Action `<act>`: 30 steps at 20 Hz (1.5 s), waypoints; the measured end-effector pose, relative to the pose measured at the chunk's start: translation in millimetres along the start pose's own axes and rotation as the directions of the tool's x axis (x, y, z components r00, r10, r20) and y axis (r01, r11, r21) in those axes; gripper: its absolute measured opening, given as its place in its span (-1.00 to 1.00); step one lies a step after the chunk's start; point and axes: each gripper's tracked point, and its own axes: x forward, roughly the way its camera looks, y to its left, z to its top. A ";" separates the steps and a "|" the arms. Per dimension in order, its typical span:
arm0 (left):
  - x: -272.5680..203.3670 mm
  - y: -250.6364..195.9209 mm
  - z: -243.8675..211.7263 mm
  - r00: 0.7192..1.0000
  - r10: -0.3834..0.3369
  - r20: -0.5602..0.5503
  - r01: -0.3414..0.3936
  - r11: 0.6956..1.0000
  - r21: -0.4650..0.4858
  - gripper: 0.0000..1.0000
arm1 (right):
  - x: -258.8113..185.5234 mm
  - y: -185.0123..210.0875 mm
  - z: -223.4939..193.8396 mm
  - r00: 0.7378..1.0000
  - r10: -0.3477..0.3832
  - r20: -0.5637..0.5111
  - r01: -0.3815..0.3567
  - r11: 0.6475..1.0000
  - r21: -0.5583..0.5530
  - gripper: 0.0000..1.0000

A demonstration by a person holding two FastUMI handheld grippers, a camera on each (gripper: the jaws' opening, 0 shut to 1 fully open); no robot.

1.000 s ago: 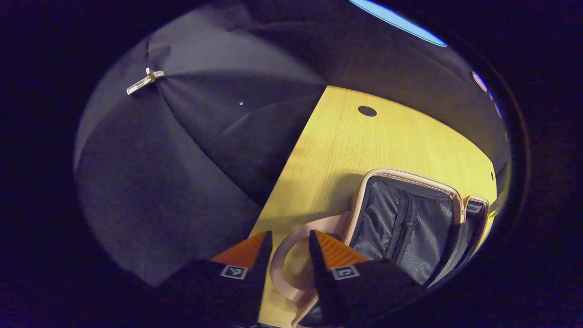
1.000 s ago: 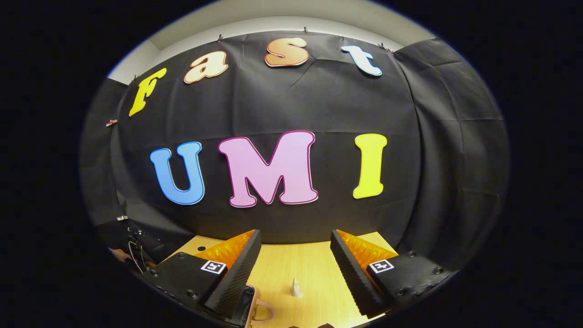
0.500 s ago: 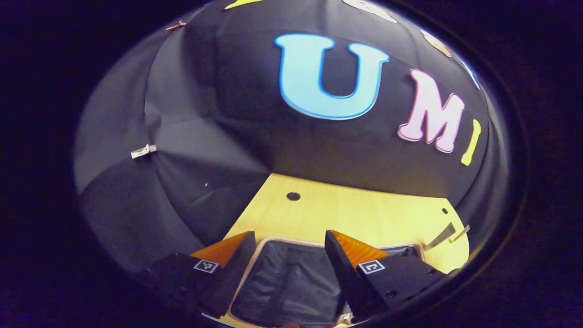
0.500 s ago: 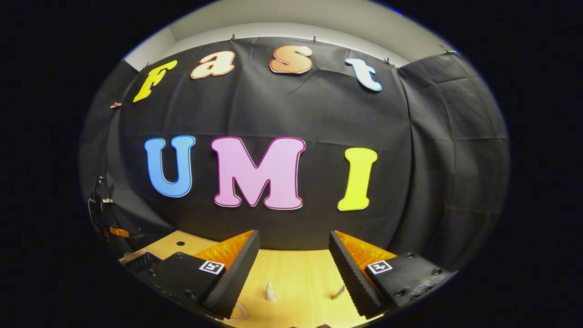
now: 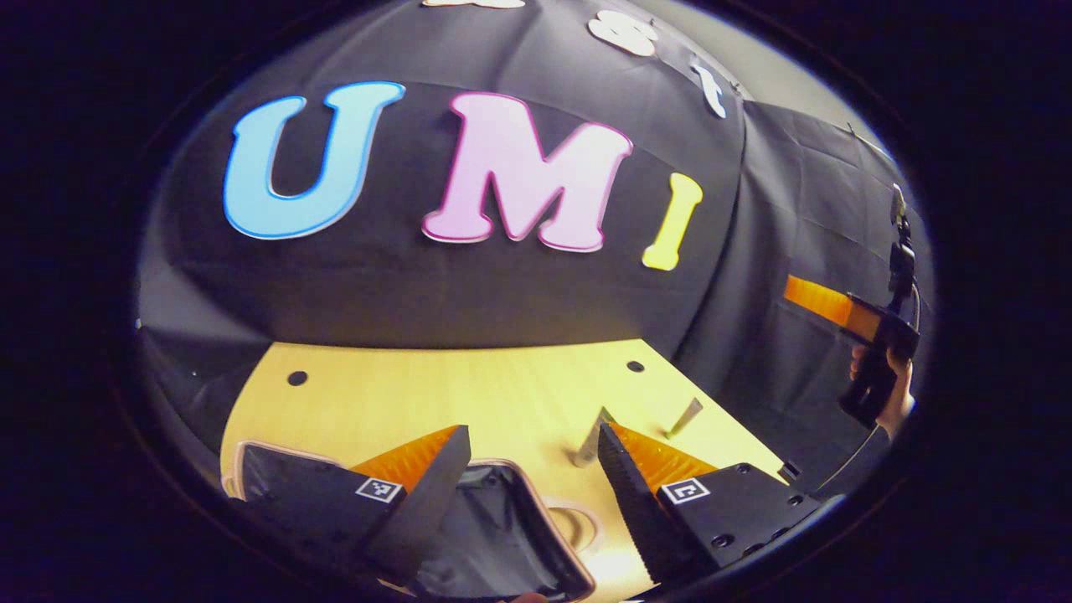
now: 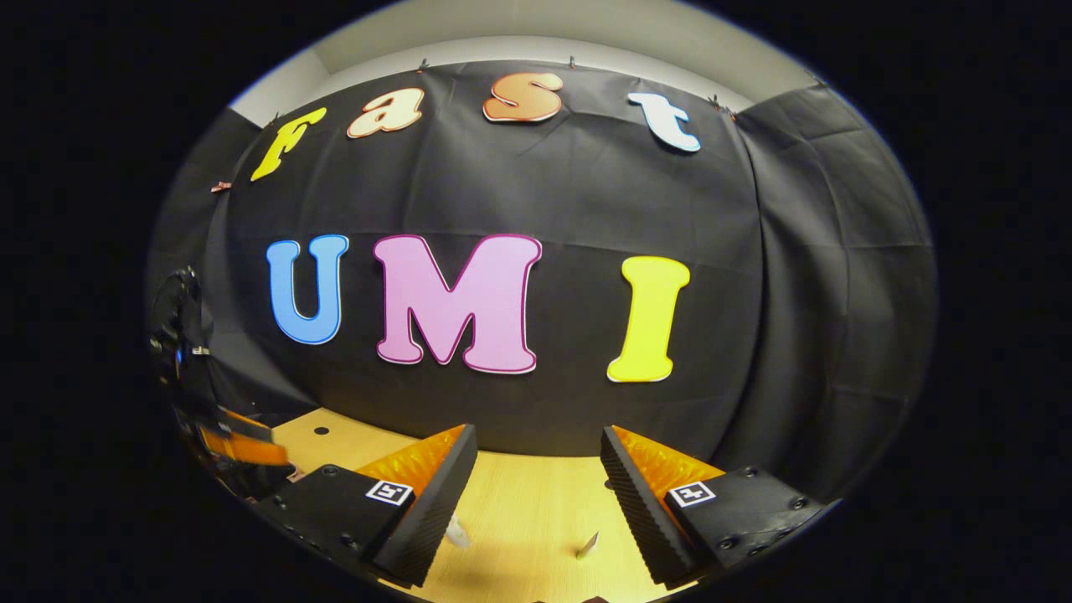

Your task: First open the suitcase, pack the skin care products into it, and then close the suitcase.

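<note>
Nearest, the left claw (image 5: 529,469) hangs with its ridged fingers apart and empty over the open suitcase (image 5: 502,536), whose dark lining and pale pink rim lie on the yellow wood-grain table (image 5: 469,385). Beyond it, two slim tubes (image 5: 589,440) stand upright. They look easy to tip if nudged carelessly. The right claw (image 6: 540,481), likewise spread wide and empty, hovers over the table.

A pale wooden surface (image 5: 469,394) is seen below the black cloth wall (image 5: 419,285), which is hung in creased panels. Three small dark round holes are set into the wood: one at the far left (image 5: 296,378), one at the far right (image 5: 635,366), one in the right gripper view (image 6: 321,430) (near the cloth's foot). A pale ceiling strip (image 6: 536,25) is seen above the cloth.
</note>
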 end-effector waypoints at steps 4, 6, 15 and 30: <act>82.5 -50.3 -64.9 0.988 -0.032 -0.152 0.035 0.999 0.018 0.94 | 3.7 -24.3 -21.8 0.999 0.026 -0.036 -0.025 0.999 0.025 0.89; 127.0 -67.6 -101.3 0.975 -0.051 -0.217 0.047 0.999 -0.023 0.94 | 4.3 -37.7 -38.1 0.997 0.036 -0.068 -0.033 0.998 0.049 0.89; 268.1 -48.2 -168.3 0.929 0.063 -0.364 -0.100 0.991 -0.085 1.00 | 5.1 -99.2 -129.4 0.968 0.022 -0.251 0.000 0.996 0.088 0.94; 157.8 -58.1 -105.4 0.950 0.043 -0.308 -0.067 0.995 -0.067 -0.12 | 74.4 -85.5 -342.3 0.812 0.094 -0.577 -0.016 0.990 0.138 0.96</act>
